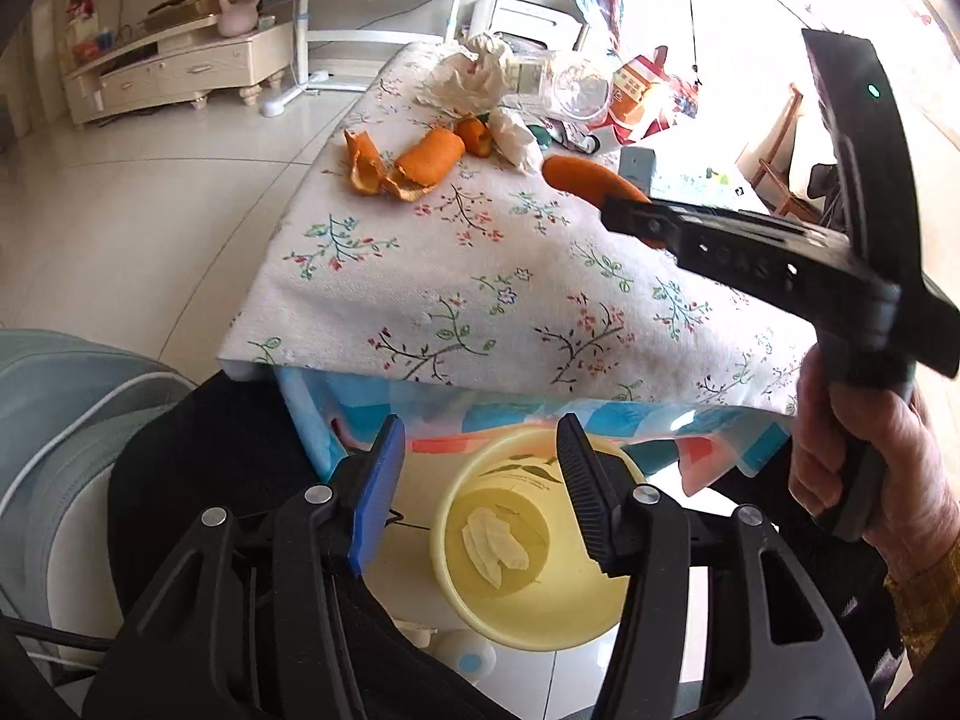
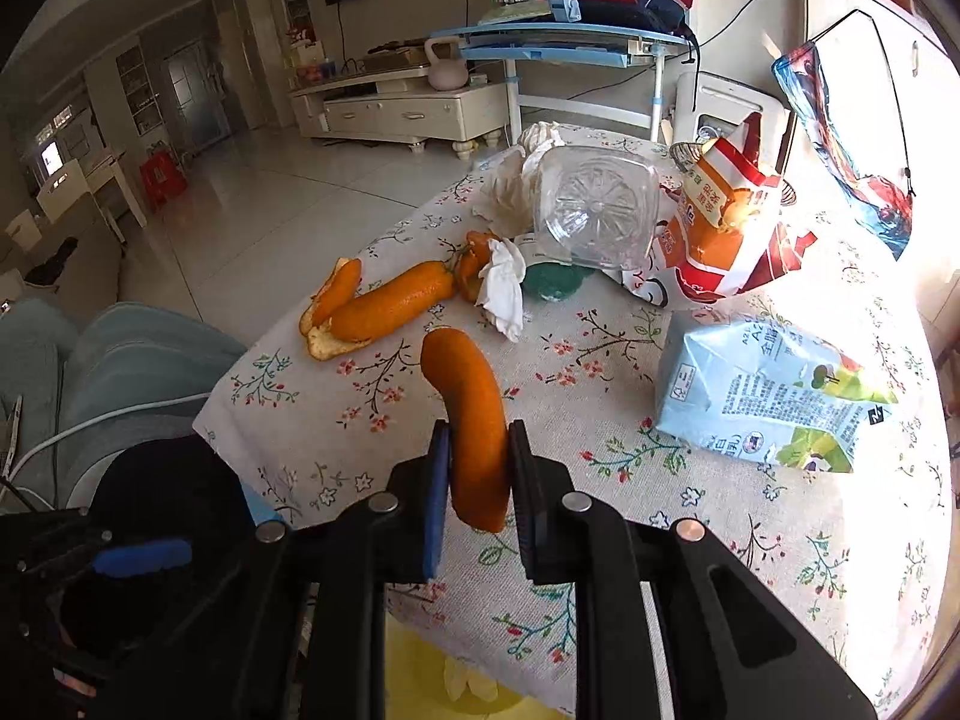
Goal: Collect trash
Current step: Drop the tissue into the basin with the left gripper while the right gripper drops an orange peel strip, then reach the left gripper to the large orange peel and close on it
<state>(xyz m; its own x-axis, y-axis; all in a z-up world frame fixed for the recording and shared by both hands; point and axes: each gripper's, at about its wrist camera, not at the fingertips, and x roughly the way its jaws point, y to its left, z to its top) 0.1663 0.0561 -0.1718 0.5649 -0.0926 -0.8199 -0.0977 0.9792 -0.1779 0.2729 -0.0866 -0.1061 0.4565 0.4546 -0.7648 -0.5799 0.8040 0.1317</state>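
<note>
Collected so far, lower centre of the left wrist view: one pale scrap in the yellow bin [image 1: 480, 612], with our left gripper [image 1: 480, 480] standing half open and empty above it. In hand, centre of the right view: one orange peel strip [image 2: 474, 420], pinched narrow in our right gripper [image 2: 479, 468]. Outstanding, upper middle to right on the floral tablecloth [image 2: 600, 360], we judge: loose peels [image 2: 372, 306], crumpled tissues [image 2: 504, 288], plastic container [image 2: 594, 204], snack bag [image 2: 720, 228], milk carton [image 2: 762, 396].

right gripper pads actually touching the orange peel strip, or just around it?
Touching. In the right wrist view both pads of the right gripper press against the sides of the orange peel strip, which hangs clear of the tablecloth.
</note>
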